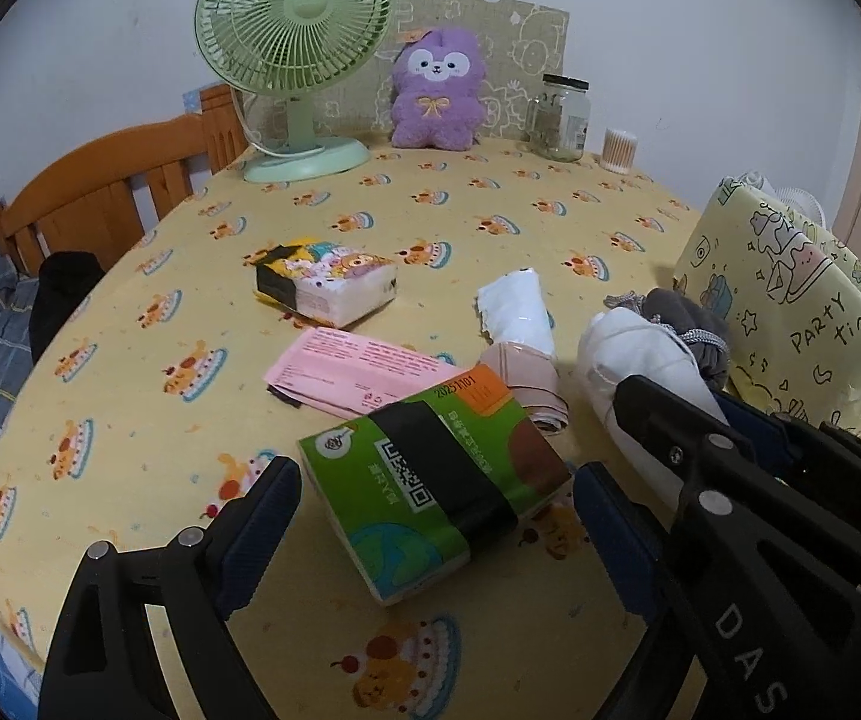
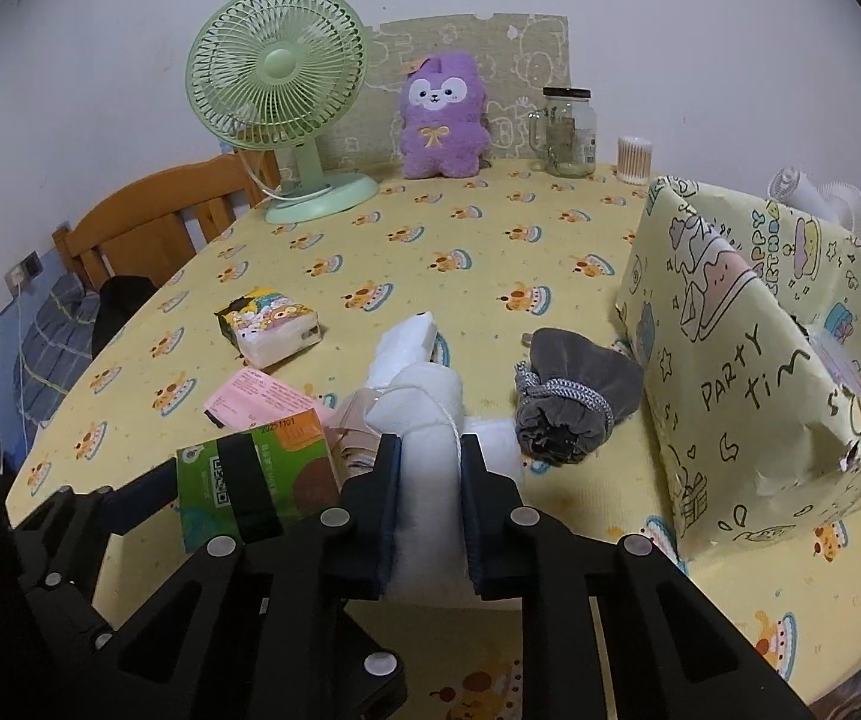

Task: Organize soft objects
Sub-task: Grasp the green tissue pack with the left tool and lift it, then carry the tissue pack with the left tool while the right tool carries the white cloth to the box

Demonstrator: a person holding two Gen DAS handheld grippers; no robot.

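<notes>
Between your right gripper's (image 2: pixel 430 510) fingers sits the white rolled cloth (image 2: pixel 430 420), and the two pads press against its sides, so this gripper pinches the roll near its close end while the rest of it lies forward along the yellow tablecloth (image 2: pixel 430 252). A thin white string runs across the top of the roll. Just right of it lies a grey drawstring pouch (image 2: pixel 574 402), and beyond that stands the box wrapped in party paper (image 2: pixel 748 360).

Your left gripper (image 1: pixel 436 516) is spread wide, one finger on either side of the green tissue pack (image 1: pixel 430 480). That pack rests tilted on the cloth in the gap, its far corner overlapping a pink paper slip (image 1: pixel 358 369); whether either pad touches it, you cannot tell. A beige folded cloth (image 1: pixel 526 378) lies just behind the pack, with a white plastic-wrapped bundle (image 1: pixel 517 309) beyond it. Farther back lies a cartoon-printed tissue pack (image 1: pixel 325 285). Along the wall stand a green fan (image 1: pixel 292 54), a purple plush toy (image 1: pixel 437 90), a glass jar (image 1: pixel 559 117) and a cotton swab tub (image 1: pixel 619 150).
</notes>
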